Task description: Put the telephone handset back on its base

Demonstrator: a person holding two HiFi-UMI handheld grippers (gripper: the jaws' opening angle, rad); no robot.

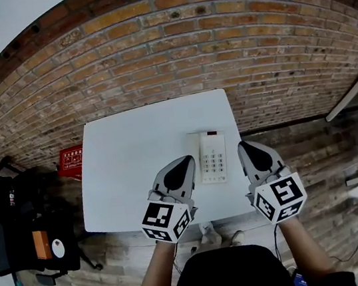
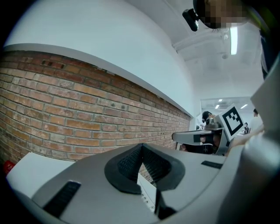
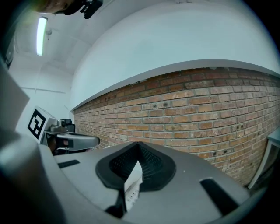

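Here we are at the table (image 1: 133, 153), and the phone (image 1: 213, 159) sits close to its near edge, towards the near right corner, keypad facing up. The 2 claws flank it. The left claw (image 1: 188, 160) hangs just beside the phone's left flank, and the right claw (image 1: 244, 147) is near its right flank with a strip of bare table between.

Both claws are pinched tight with nothing in them. In the left gripper view the 2 dark pads meet at the tip (image 2: 141, 148), and only the phone's white corner peeks through the slot below them. It's the same in the right gripper view, pads together (image 3: 139, 148) and a sliver of keypad beyond.

And the handset (image 1: 193, 145)? It looks to lie along the base's left side, in its cradle, though it's too small from up here to swear it's seated.

Why this pose? My read is that both claws are held low, nearly level and aimed at the brick wall (image 1: 170, 46), bracketing the phone so that either one can reach it. Nothing is gripped, so the phone rests on its own.
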